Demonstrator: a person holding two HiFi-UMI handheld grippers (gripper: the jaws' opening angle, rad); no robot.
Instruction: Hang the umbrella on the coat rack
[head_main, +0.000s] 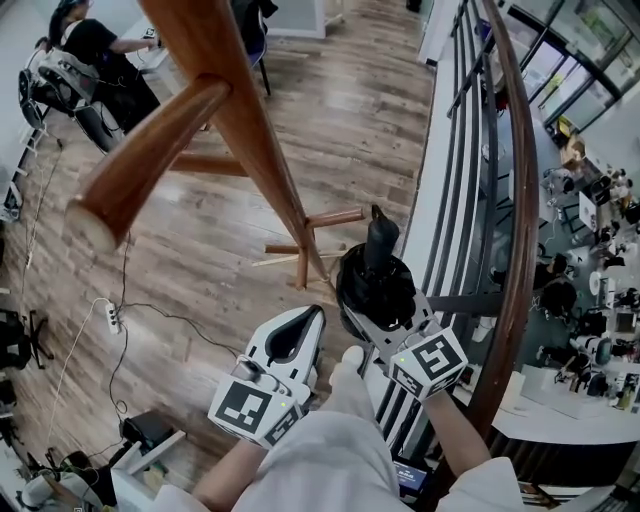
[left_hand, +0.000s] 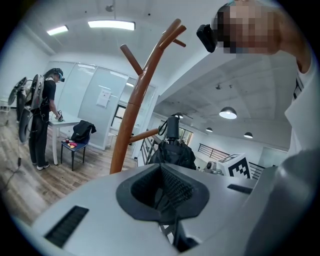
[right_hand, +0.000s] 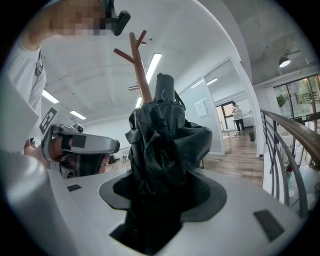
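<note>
The folded black umbrella (head_main: 373, 287) stands upright, handle end up, with my right gripper (head_main: 388, 322) shut on its bunched fabric. In the right gripper view the umbrella (right_hand: 160, 145) fills the space between the jaws of my right gripper (right_hand: 155, 205). The brown wooden coat rack (head_main: 250, 130) rises just left of it, and a short low peg (head_main: 335, 218) points toward the umbrella's handle. My left gripper (head_main: 300, 330) sits to the left of the umbrella with its jaws together and nothing in them. The left gripper view shows the left gripper (left_hand: 167, 200), the rack (left_hand: 135, 110) and the umbrella (left_hand: 172, 150) beyond it.
A dark metal railing with a wooden handrail (head_main: 510, 200) runs close on the right. A person (head_main: 85, 60) stands at a table at the back left. A power strip and cables (head_main: 112, 318) lie on the wooden floor to the left. A chair (left_hand: 75, 145) stands by that table.
</note>
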